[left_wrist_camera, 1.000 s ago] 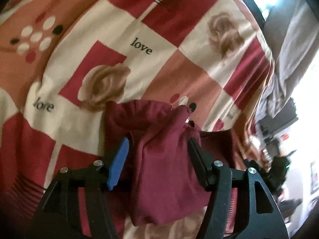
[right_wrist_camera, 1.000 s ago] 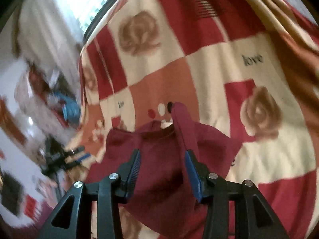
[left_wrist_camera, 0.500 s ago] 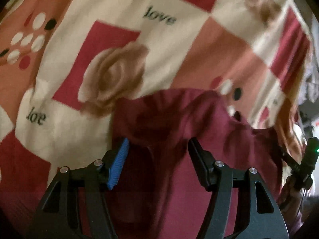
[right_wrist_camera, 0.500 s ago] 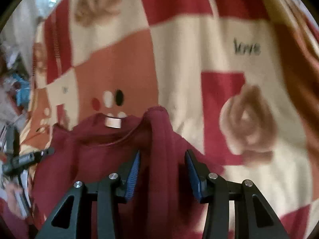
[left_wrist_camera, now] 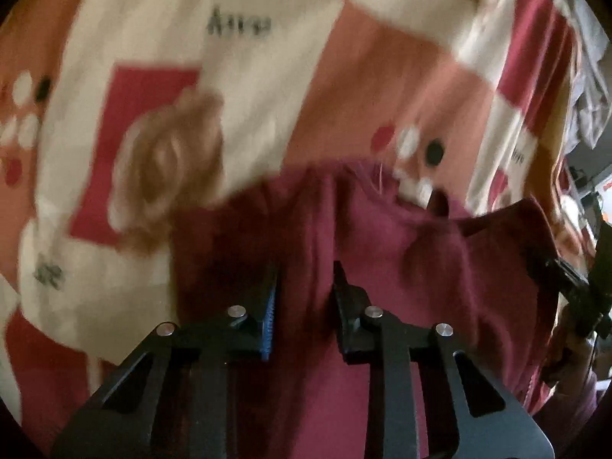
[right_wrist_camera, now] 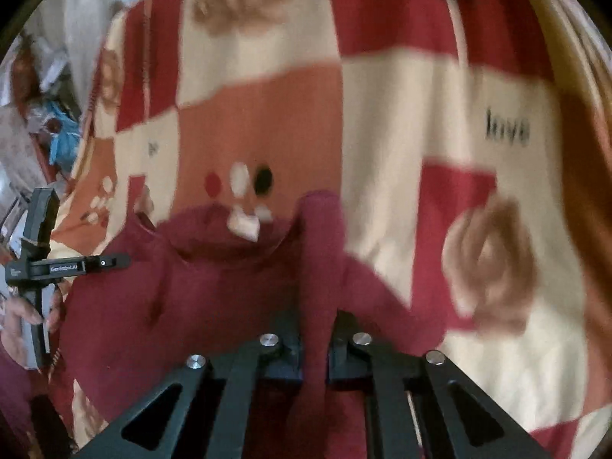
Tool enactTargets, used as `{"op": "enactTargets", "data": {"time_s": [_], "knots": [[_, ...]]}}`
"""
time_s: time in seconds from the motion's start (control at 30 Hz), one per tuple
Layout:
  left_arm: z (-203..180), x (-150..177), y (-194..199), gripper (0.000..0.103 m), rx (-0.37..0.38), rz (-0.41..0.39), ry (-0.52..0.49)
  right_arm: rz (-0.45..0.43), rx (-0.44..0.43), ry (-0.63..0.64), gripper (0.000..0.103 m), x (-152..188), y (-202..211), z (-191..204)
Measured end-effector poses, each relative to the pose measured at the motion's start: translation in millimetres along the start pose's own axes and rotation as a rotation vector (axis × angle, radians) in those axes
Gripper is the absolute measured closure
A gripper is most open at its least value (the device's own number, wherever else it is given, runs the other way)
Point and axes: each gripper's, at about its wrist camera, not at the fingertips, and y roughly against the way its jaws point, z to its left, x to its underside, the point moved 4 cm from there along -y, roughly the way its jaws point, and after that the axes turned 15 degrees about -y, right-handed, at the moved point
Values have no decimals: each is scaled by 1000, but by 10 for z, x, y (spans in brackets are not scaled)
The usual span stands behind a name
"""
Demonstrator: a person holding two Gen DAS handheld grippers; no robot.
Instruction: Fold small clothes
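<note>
A small maroon shirt (right_wrist_camera: 214, 298) lies collar-away on a bed (right_wrist_camera: 451, 88) spread with a red, cream and salmon patchwork blanket printed with roses and the word "love", as a person works it with a pair of hand-held tongs. The right tongs (right_wrist_camera: 315, 338) are pinched shut on a raised ridge of the shirt's right side, the cloth standing up between the two tips and running away toward the collar, where a pale label (right_wrist_camera: 244, 225) shows. The left tongs (left_wrist_camera: 304, 287) sit low over the garment's left half with their tips part-way apart and a pleat of maroon cloth between them; the blurred picture does not settle whether they are actually gripping it or only straddling it. The shirt appears spread but rumpled, with no clean fold yet laid, so the job looks to be in its early stage. Done well, the step in hand would probably have both tongs hold their side at matching heights, keep the cloth taut between them, and carry the edges over toward the middle in one even sweep so the crease falls straight and the collar stays centred; a lopsided pull would likely drag the whole shirt across the slack blanket rather than fold it
</note>
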Motion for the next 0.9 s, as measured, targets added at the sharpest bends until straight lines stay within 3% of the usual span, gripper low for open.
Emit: {"op": "enactTargets", "data": {"time_s": [0.03,0.07,0.17,0.23,0.3,0.37,0.4,0.43,0.5,0.57,0.63,0.7,0.83,0.9], "knots": [[53,-40,44,98,-30,-19,-3,-26,5,4,96,-50,49,-1],[145,-97,66,98,-75,-34,8,-48,15,-4,96,-124,73,-20],[387,-124,-119,98,-75,6,105,-51,83,-35,96,-209,-88,-138],[420,-72,-276,98,-97,45,118,-19,150,-37,96,-183,-358,-217],[361,-23,-325,98,-63,61,123,37,166,-59,96,-103,-577,-257],[328,16,-215,97,-28,36,133,39,159,-65,95,-69,-517,-254],[327,32,-158,97,-10,30,139,40,134,-80,88,-61,-419,-258],[340,79,-64,97,31,28,150,46,113,-98,70,-47,-299,-271],[347,156,116,84,92,20,159,48,57,-133,57,11,21,-312],[312,297,372,47,145,-20,152,54,-15,-139,57,104,322,-308],[257,455,583,31,177,-72,156,59,-67,-112,57,315,619,-231],[126,614,680,30,212,-86,152,81,-93,-73,57,537,712,-121],[-150,977,700,30,271,-39,160,141,-102,-42,58,882,579,-42],[-252,1092,681,30,291,-24,156,118,-103,-25,70,976,502,41]]}}
